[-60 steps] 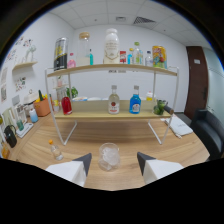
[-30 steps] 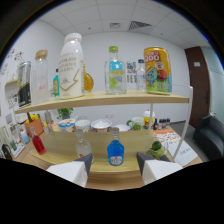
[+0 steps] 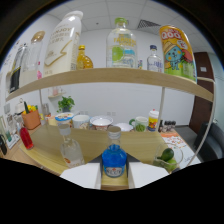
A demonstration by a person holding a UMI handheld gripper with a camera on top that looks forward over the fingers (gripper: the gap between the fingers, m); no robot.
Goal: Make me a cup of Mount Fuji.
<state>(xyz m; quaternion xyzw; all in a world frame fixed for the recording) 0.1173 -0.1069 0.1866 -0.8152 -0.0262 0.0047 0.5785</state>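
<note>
Claw (image 3: 114, 175) open, blue bottle (image 3: 114, 159) standing between fingers: best centred and squeezed low on body before lifting.

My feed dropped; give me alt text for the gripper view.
A blue bottle stands between the tool's open fingers on the lower shelf. A clear bottle stands beside it; tall drink bottles line the upper shelf.

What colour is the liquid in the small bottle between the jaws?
Blue, under a pale cap; the bottle shows plainly in the gripper view, standing between the open jaws.
</note>
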